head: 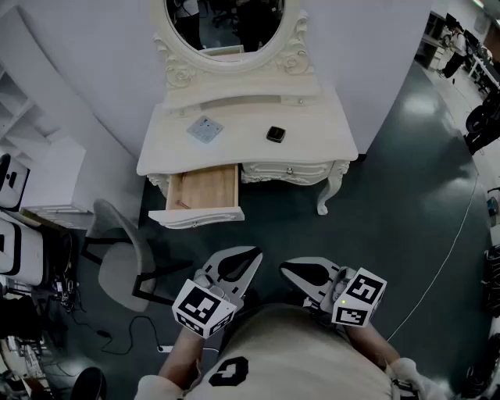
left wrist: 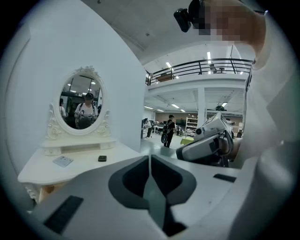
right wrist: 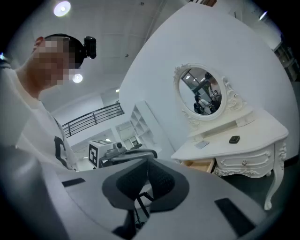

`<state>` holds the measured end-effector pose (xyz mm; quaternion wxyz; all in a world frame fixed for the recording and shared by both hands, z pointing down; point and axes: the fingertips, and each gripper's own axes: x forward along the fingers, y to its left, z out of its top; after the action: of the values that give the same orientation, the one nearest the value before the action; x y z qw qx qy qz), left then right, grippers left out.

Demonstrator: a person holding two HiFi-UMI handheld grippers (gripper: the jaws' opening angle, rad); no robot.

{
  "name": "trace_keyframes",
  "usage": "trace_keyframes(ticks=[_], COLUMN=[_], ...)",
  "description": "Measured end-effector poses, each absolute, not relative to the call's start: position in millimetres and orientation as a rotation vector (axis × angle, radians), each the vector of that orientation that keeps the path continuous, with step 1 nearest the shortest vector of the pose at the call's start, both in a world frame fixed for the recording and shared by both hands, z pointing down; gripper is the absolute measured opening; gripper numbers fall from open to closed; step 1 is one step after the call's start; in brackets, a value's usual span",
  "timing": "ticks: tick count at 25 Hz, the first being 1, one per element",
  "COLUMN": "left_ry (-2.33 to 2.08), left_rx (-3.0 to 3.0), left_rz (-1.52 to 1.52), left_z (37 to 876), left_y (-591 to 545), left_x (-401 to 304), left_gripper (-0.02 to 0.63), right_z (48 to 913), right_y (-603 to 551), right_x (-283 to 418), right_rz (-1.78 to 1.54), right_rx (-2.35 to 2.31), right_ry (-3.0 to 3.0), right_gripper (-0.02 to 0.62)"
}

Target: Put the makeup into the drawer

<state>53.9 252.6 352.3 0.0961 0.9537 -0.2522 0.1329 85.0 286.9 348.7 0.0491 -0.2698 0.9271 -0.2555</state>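
A small black makeup compact (head: 275,133) (left wrist: 101,158) (right wrist: 234,139) lies on the white vanity table (head: 320,125), right of centre. A flat grey square case (head: 205,129) (left wrist: 62,161) (right wrist: 202,144) lies to its left. The table's left drawer (head: 205,191) (right wrist: 202,165) is pulled out, and its wooden bottom looks bare. Both grippers are held close to the person's body, well short of the table. My left gripper (head: 251,254) (left wrist: 150,157) is shut with nothing in it. My right gripper (head: 286,268) (right wrist: 147,161) is also shut and holds nothing.
An oval mirror (head: 225,23) stands at the back of the table. A grey office chair (head: 117,262) sits on the dark floor left of the drawer. White shelves (head: 43,176) and equipment with cables (head: 35,312) line the left side. A cable (head: 453,250) runs across the floor at right.
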Motion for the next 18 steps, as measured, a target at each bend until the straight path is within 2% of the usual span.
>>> trace_keyframes(ticks=[10, 18], left_ry=[-0.829, -0.898], left_rx=[2.815, 2.796], left_rz=[0.475, 0.543], left_z=[357.5, 362.2], left_y=[249.7, 239.6], left_x=[100.4, 108.9], left_gripper=[0.061, 0.061], right_z=[352.8, 359.0], right_y=[286.1, 276.3], right_x=[131.5, 153.6], right_rz=[-0.795, -0.853], right_rx=[-0.714, -0.672], right_ry=[2.844, 2.777], right_gripper=[0.027, 0.028])
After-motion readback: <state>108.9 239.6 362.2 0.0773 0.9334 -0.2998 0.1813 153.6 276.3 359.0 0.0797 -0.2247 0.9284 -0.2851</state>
